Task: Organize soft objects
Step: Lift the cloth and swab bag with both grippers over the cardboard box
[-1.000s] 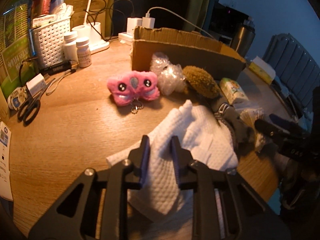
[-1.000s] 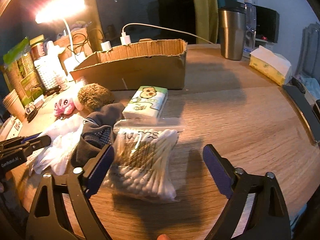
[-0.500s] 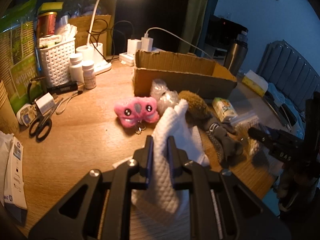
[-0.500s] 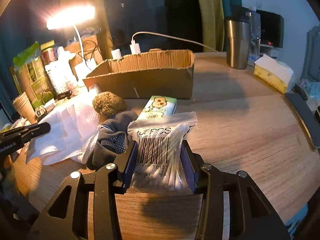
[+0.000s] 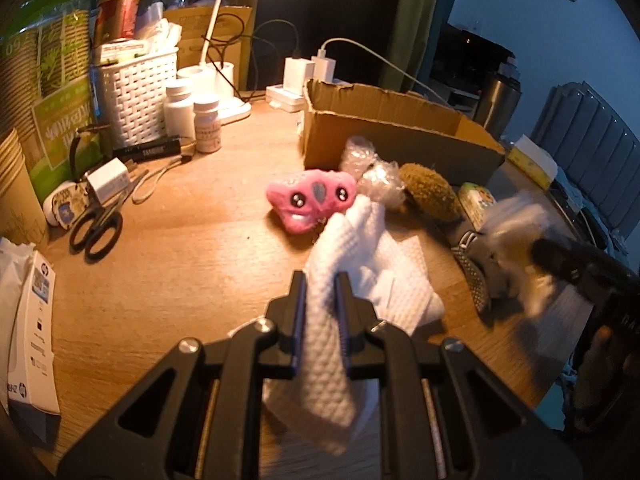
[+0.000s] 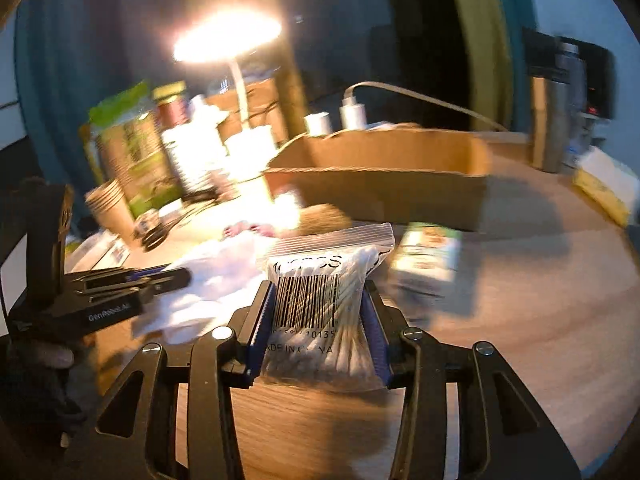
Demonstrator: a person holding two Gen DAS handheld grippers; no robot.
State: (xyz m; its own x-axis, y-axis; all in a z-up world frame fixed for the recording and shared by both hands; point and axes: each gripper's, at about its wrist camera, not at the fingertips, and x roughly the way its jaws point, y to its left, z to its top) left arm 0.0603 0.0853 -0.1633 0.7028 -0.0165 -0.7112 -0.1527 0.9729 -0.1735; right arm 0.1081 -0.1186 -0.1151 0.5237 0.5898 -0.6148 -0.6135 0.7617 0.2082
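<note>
Gripping one cloth (image 5: 326, 344), one swab bag (image 6: 320, 312).

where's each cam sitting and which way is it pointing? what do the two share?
Left wrist: on the left gripper, looking along its fingers over the wooden table toward the cardboard box; own fingers clamp the white cloth; the right gripper shows blurred at the right edge.
Right wrist: on the right gripper, looking toward the lamp; own fingers clamp the cotton swab bag; the left gripper shows at the left.
Shared: box, cloth, pink plush, brown fuzzy ball, tissue pack, each other's gripper.
</note>
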